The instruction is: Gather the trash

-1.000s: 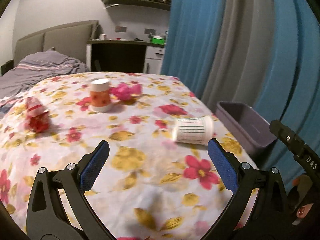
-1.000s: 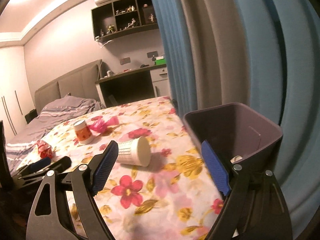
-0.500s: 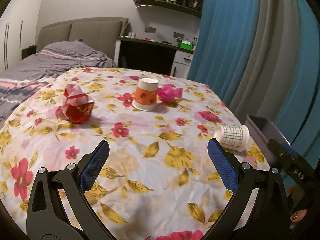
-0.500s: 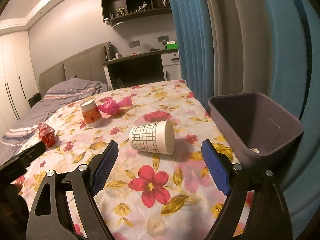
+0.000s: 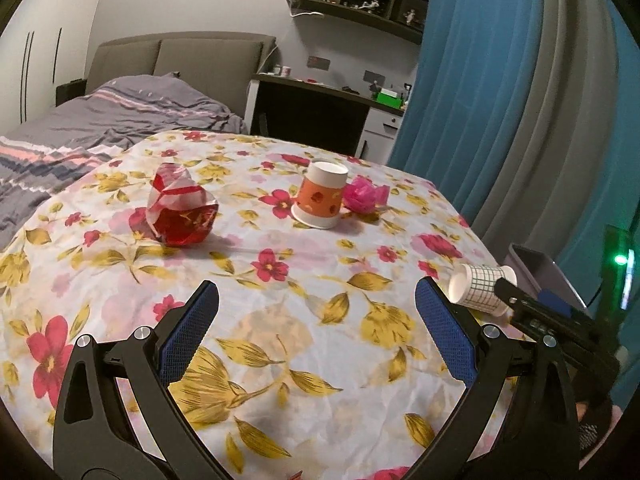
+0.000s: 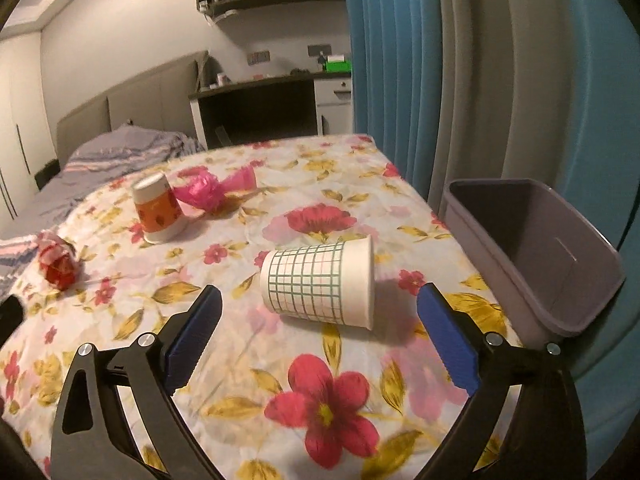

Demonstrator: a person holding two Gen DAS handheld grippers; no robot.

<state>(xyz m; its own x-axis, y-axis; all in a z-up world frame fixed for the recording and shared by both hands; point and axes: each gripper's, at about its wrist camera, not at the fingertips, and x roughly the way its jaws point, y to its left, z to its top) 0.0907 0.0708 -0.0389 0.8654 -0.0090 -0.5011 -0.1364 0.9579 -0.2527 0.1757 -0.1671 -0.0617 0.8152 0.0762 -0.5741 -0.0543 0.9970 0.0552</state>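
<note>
A white paper cup with a green grid [image 6: 320,284] lies on its side on the flowered tablecloth [image 6: 224,364], just ahead of my right gripper [image 6: 320,334]. That gripper's jaws are opening, with nothing between the pads. The same cup [image 5: 480,288] shows at the right in the left wrist view. My left gripper [image 5: 316,330] is open and empty over the cloth. Further off lie a crumpled red wrapper [image 5: 178,210], an upturned orange paper cup [image 5: 322,200] and a pink crumpled wrapper [image 5: 364,196]. A grey bin [image 6: 536,252] stands at the table's right edge.
Blue and grey curtains [image 6: 460,80] hang close behind the bin. A bed with grey striped bedding [image 5: 100,128] lies beyond the table on the left. A dark desk [image 5: 316,116] stands against the far wall. The right gripper's finger [image 5: 536,312] reaches into the left wrist view.
Both grippers have swung leftwards across the table. The red wrapper has come into the left view's centre, the grid cup now sits close before the right gripper, and the bin has slid right.
</note>
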